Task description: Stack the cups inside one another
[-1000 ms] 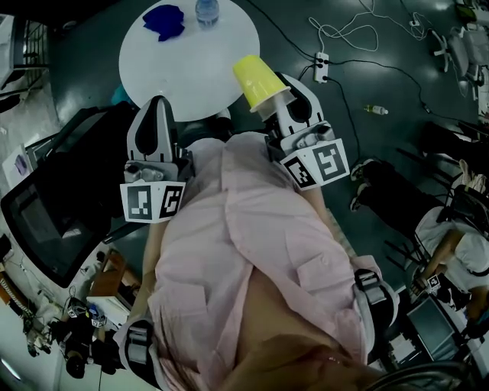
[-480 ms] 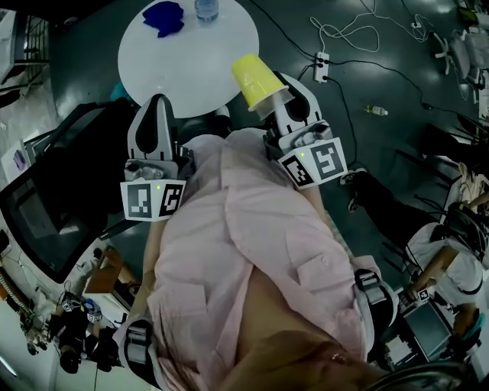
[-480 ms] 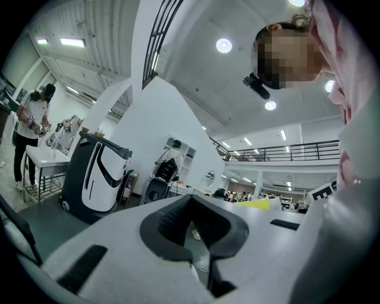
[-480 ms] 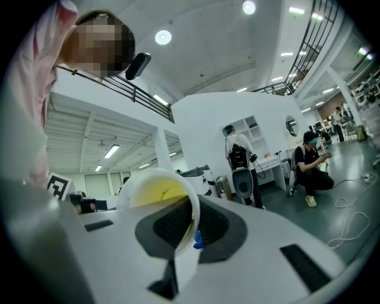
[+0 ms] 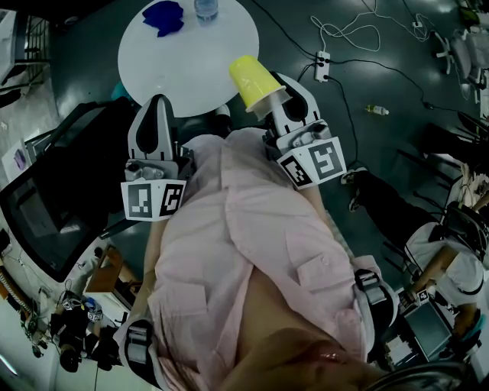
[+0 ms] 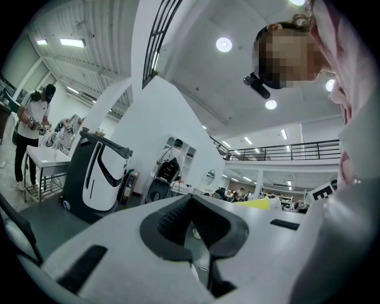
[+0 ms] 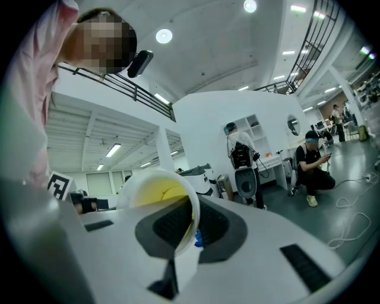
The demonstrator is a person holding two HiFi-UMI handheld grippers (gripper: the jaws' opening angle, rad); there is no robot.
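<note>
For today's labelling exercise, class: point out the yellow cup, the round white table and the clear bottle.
yellow cup (image 5: 254, 79): head view, side wall.
round white table (image 5: 179, 69): head view, bare top.
clear bottle (image 5: 206, 9): head view, body.

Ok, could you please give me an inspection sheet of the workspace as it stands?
Surface: round white table, mostly bare.
Job's things: yellow cup, off the table, in the right claw; no other cup clearly seen.
Clutter: blue item and clear bottle at the table's far edge.
Grippers: right claw shut on the cup's wall; left claw shut, empty.
Cables: white cable and power strip on the floor.
Surroundings: dark screen at left, seated person at right.
</note>
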